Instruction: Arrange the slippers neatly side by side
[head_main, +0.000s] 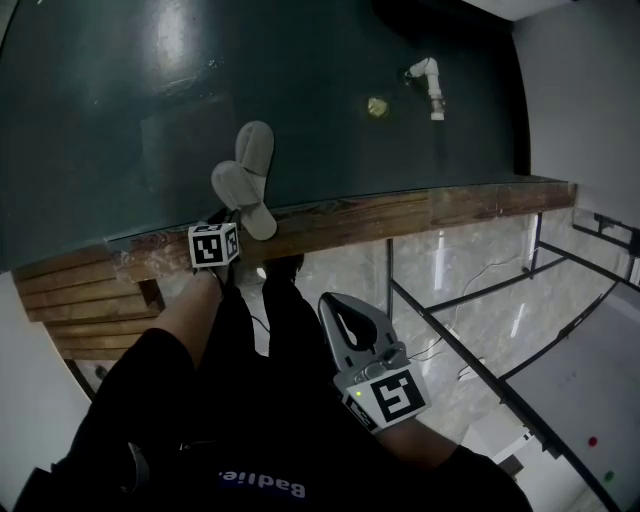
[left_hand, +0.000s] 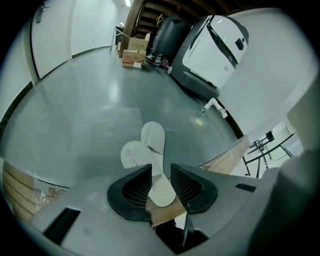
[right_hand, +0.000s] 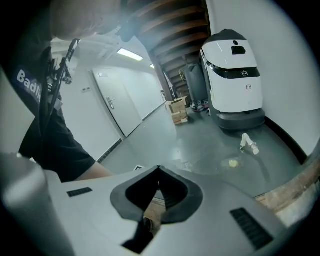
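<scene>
Two white slippers lie crossed on the dark green floor. One slipper points away from me. The other slipper lies over it, with its heel out over the wooden ledge. My left gripper stands open, a jaw on each side of that heel; contact cannot be made out. My right gripper hangs lower, over my legs, shut with nothing in it.
A white bottle-like thing and a yellow scrap lie farther out on the floor. Wooden steps descend at left. A black metal frame runs below the ledge. A white machine and cardboard boxes stand far off.
</scene>
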